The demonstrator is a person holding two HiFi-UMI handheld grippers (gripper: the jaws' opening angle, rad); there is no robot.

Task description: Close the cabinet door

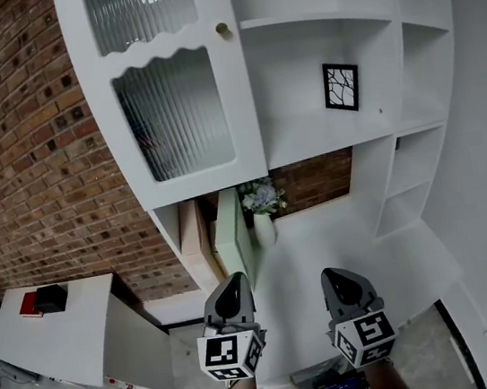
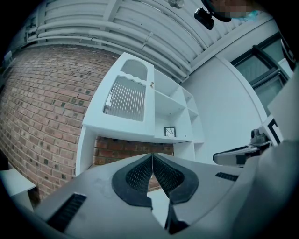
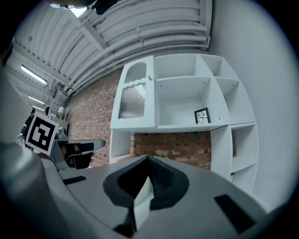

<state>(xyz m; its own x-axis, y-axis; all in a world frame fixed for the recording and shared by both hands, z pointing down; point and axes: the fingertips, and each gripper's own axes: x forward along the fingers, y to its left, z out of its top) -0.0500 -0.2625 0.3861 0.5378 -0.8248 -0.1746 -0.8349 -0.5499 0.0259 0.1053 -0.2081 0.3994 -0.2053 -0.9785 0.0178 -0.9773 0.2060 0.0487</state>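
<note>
A white wall cabinet (image 1: 335, 139) stands ahead against a brick wall. Its upper door (image 1: 172, 109) has ribbed glass and a brass knob (image 1: 222, 29) and lies flush with the cabinet. Below it a narrow pale lower door (image 1: 232, 236) stands swung out toward me. My left gripper (image 1: 231, 292) is shut and empty, just in front of that lower door's edge. My right gripper (image 1: 340, 281) is shut and empty beside it, to the right. The left gripper (image 2: 152, 156) points up at the cabinet, and the right gripper (image 3: 147, 158) faces the shelves level.
A vase of flowers (image 1: 262, 209) stands in the lower recess beside the open door. A black-framed picture (image 1: 341, 86) leans on a shelf. A white side table (image 1: 55, 330) with a red book stands at the left by the brick wall (image 1: 21, 159).
</note>
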